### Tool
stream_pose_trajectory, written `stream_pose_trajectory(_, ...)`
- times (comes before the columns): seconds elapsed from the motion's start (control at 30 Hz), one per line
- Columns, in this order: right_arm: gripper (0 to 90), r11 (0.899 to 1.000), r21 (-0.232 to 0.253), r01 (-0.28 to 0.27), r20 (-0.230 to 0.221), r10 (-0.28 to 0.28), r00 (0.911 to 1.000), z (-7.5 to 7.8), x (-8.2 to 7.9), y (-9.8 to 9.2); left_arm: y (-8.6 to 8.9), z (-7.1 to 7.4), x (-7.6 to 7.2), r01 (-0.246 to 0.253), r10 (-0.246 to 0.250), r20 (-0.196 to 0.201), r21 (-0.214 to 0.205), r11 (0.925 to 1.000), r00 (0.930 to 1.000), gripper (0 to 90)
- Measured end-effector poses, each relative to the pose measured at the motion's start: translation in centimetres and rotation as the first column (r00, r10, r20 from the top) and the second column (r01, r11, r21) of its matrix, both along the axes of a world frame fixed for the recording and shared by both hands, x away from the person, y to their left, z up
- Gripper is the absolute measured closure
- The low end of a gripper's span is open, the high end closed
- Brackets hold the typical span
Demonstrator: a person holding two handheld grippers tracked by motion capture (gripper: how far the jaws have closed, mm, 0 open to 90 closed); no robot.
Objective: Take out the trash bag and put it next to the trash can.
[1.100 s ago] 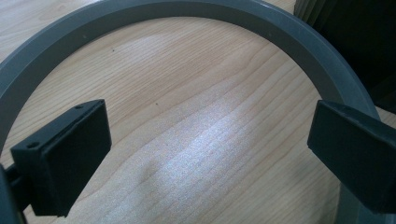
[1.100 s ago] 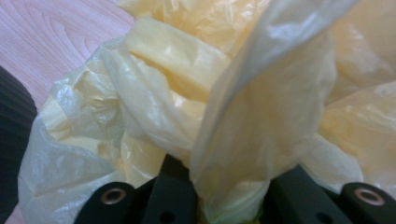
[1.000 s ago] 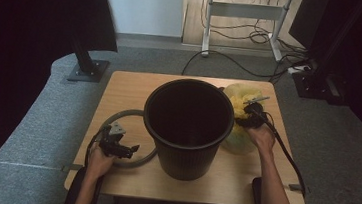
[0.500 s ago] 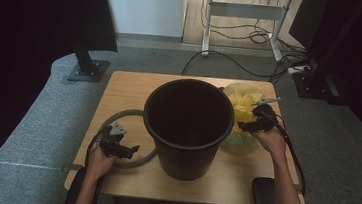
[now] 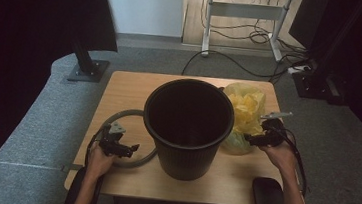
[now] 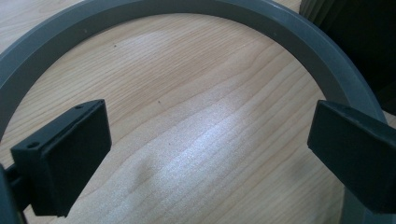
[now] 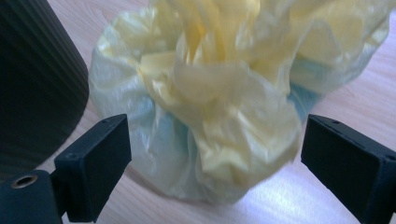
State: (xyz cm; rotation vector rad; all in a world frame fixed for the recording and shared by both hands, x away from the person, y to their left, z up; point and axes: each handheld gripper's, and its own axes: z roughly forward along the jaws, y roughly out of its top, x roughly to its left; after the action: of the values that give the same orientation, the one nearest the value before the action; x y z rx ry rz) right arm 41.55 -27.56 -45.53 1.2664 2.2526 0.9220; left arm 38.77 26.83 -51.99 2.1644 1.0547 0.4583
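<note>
Right tool jaws wide apart, yellow bag just ahead between them, untouched, beside black bin. Left tool agape over grey ring on bench.

Background stuff around the wooden table

Grey carpet floor, a metal desk frame at the back with cables trailing across the floor, plus a dark stand base off the table's far-left corner.
</note>
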Motion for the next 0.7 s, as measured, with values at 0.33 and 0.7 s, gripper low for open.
stream_pose_trajectory(0.33,8.4,0.999,0.029,0.028,-0.001,-0.028,0.9996,-2.9,-1.4,-1.5,0.5,-0.1,0.2,-0.018,0.018,0.000,-0.018,0.9997,0.9998,0.0)
stream_pose_trajectory(0.7,9.0,0.998,0.044,0.054,-0.030,-0.052,0.9982,-8.3,-1.9,-2.5,0.3,-0.2,0.3,-0.017,0.017,-0.006,-0.008,0.9998,0.9998,0.0)
